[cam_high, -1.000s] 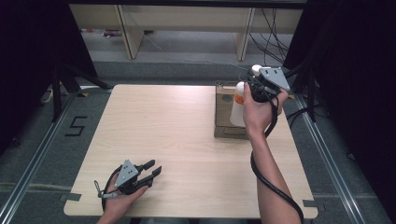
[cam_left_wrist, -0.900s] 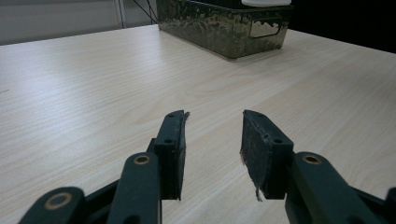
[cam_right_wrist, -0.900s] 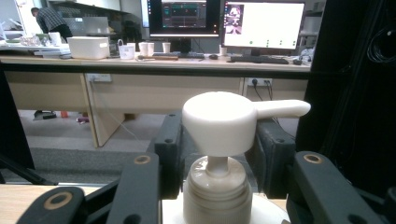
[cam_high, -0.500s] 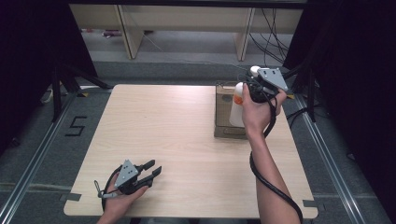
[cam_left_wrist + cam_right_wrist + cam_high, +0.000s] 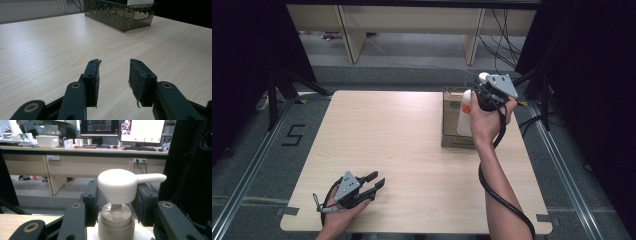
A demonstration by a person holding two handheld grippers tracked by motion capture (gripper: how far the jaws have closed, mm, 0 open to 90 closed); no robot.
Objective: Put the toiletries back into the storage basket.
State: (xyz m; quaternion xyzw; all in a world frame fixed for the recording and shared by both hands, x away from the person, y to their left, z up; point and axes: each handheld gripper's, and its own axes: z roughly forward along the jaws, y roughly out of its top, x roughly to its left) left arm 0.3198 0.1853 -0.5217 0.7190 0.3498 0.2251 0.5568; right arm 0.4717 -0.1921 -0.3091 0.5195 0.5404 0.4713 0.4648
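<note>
A white pump bottle (image 5: 464, 120) with an orange patch stands upright in a dark rectangular box (image 5: 451, 141) at the right of the wooden table (image 5: 402, 135). My right gripper (image 5: 484, 95) is at the bottle's top. In the right gripper view its jaws press on both sides of the white pump head (image 5: 117, 185), nozzle pointing right, with the right gripper (image 5: 117, 195) shut on it. My left gripper (image 5: 374, 181) rests low at the table's front left, open and holding nothing. In the left gripper view the left gripper (image 5: 113, 67) points across bare wood towards the box (image 5: 117, 15).
Black cable (image 5: 504, 200) trails along the right forearm. A floor mark "5" (image 5: 294, 135) lies left of the table, and black stands (image 5: 277, 85) rise at the far left. Beyond the table are wooden desk legs (image 5: 352, 35); monitors (image 5: 120, 130) sit on a desk.
The right gripper and pump bottle have barely shifted over the box. The left gripper has stayed put.
</note>
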